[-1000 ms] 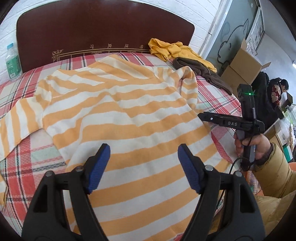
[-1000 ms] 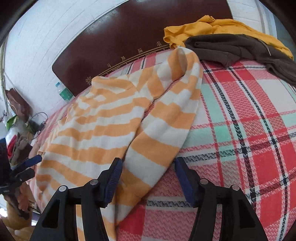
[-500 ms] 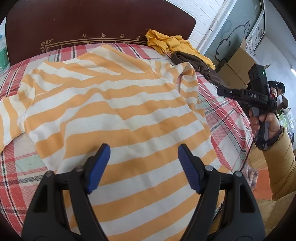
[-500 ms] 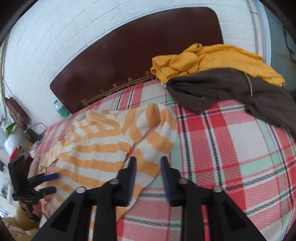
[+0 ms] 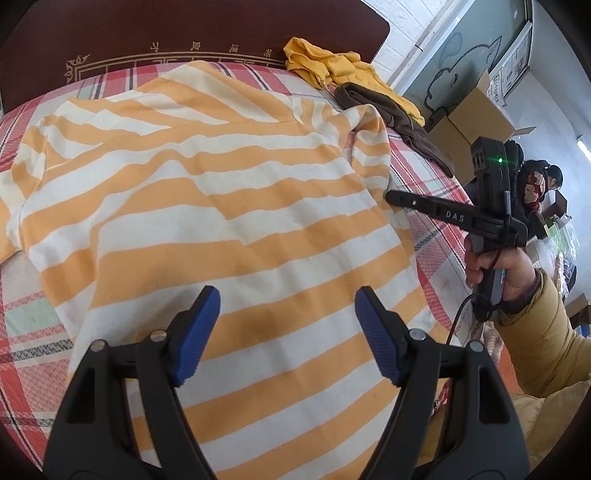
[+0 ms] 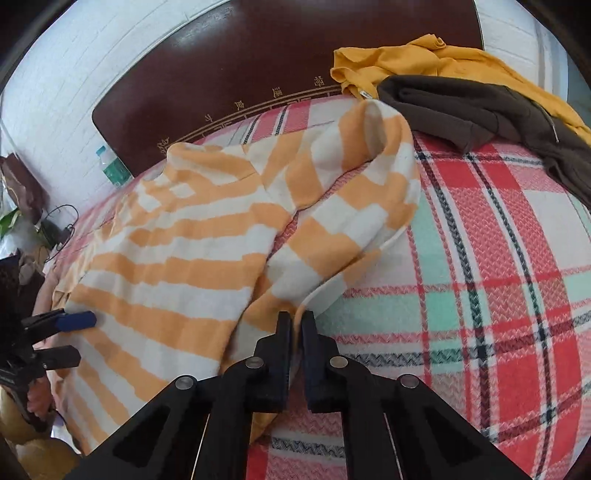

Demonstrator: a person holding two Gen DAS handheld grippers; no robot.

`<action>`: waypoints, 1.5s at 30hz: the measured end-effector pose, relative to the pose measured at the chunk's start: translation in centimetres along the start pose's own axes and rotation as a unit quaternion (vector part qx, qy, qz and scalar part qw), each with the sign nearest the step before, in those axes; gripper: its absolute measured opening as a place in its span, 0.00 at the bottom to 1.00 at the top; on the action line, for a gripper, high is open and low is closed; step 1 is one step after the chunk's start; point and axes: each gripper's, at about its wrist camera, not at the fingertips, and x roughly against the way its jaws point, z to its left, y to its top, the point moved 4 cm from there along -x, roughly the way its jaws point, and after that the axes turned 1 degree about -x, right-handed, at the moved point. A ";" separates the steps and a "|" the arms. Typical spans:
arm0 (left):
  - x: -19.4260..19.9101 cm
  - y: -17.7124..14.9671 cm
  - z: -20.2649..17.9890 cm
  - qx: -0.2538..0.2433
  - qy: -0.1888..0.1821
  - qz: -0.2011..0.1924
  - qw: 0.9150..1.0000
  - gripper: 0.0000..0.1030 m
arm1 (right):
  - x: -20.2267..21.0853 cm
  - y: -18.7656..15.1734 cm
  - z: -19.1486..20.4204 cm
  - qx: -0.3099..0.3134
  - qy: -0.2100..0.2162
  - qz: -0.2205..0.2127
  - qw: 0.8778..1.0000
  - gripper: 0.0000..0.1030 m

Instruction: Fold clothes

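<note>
An orange-and-white striped sweater [image 5: 221,206] lies spread flat on the plaid bedspread [image 6: 498,295]. My left gripper [image 5: 288,332] is open and empty, hovering over the sweater's lower body. My right gripper [image 6: 297,325] is shut on the edge of the sweater's right sleeve [image 6: 343,236], which lies folded along the body. In the left wrist view the right gripper [image 5: 399,197] touches the sweater's right edge. The left gripper [image 6: 70,332] also shows at the left of the right wrist view.
A yellow garment [image 6: 424,62] and a brown garment [image 6: 480,110] lie piled at the bed's far right corner by the dark headboard [image 5: 184,29]. Cardboard boxes [image 5: 472,118] stand beyond the bed's right side. A water bottle [image 6: 112,166] stands by the headboard's left end.
My right gripper went from open over the sleeve to shut on its edge. My left gripper stayed open and moved forward over the sweater.
</note>
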 end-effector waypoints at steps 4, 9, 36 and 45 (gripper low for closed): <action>-0.1 0.2 0.3 0.005 -0.001 0.003 1.000 0.74 | 3.2 3.2 -1.7 0.038 -0.050 -0.030 0.998 0.02; -0.4 0.8 0.7 0.010 0.000 0.004 1.000 0.74 | 7.3 6.6 -3.7 0.062 -0.120 -0.072 0.988 0.02; -3.4 15.0 14.0 0.056 0.099 -0.004 0.994 0.74 | -9.7 17.3 8.8 0.193 0.077 0.040 0.977 0.41; -3.7 14.5 15.6 0.048 0.104 0.008 0.993 0.74 | -15.3 16.5 10.1 0.270 0.043 0.085 0.958 0.32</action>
